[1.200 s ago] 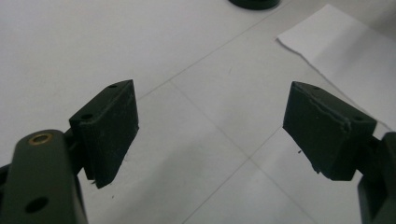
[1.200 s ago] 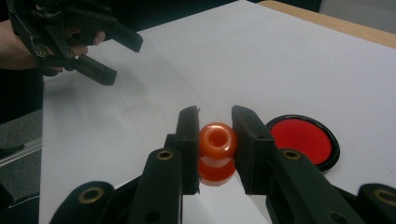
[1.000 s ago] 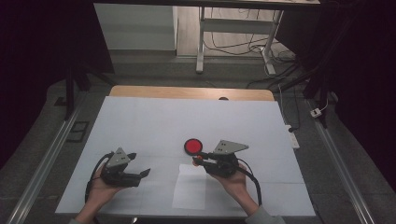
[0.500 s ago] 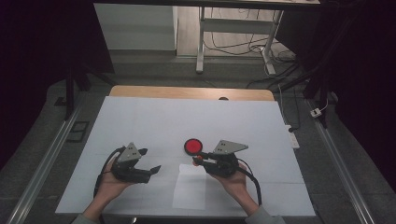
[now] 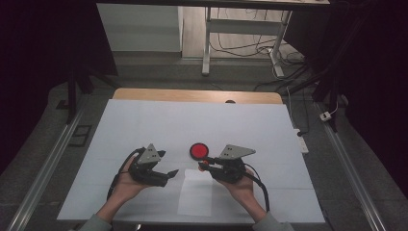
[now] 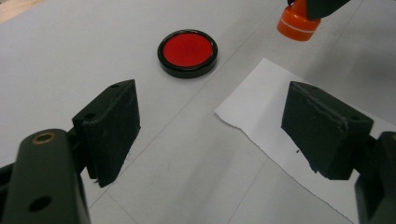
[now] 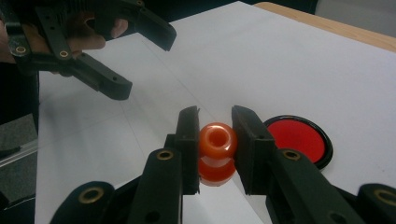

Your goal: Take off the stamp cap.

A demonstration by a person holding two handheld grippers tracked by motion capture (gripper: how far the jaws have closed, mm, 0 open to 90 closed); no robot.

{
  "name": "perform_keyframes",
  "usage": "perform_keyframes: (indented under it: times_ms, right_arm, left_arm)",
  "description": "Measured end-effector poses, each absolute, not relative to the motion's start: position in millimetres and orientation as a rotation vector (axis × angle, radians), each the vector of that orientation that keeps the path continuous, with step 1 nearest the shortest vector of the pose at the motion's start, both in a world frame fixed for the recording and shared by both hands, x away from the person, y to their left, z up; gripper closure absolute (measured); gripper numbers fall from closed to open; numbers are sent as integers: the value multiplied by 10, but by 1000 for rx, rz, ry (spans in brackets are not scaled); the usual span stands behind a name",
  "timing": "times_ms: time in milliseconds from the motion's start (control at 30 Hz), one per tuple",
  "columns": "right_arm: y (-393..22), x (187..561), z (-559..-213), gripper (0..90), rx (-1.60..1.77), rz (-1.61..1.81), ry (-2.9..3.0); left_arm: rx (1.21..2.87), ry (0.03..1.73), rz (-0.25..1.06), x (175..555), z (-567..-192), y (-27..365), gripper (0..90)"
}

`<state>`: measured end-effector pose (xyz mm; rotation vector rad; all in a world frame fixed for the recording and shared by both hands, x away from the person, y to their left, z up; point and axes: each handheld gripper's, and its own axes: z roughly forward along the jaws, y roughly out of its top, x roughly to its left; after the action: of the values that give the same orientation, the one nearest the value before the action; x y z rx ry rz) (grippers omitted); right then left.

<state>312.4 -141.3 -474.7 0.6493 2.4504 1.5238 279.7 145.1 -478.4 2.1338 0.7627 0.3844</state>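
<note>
A round black-rimmed red ink pad (image 5: 198,151) lies on the white table cover, with a white sheet of paper (image 5: 195,195) nearer the front edge. My right gripper (image 5: 204,166) is shut on an orange knob-shaped stamp (image 7: 216,151) just in front of the pad (image 7: 299,137), low over the paper's far edge. The left gripper (image 5: 168,163) hovers to the left of the paper, jaws wide open with nothing between them. Its own view looks between its jaws (image 6: 215,121) at the pad (image 6: 187,51), the paper's corner (image 6: 280,126) and the stamp (image 6: 296,25).
The white cover (image 5: 144,125) spans most of the table, with a wooden strip (image 5: 192,95) at the far edge. Metal rails run along both sides. A desk frame and floor cables lie beyond the table.
The left gripper has moved rightward toward the paper and the pad, rising slightly. The right gripper has stayed put with the stamp.
</note>
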Motion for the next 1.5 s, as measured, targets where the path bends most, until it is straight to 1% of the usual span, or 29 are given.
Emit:
perform_keyframes:
  times_ms: [1267,1500]
  right_arm:
    - [-1380,3119,-4757,715,644,1556,2447]
    - [-1366,3114,-4765,715,641,1556,2450]
  left_arm:
    - [2189,659,314,2859,-4824,955,203]
    - [2199,644,311,2882,-4851,867,232]
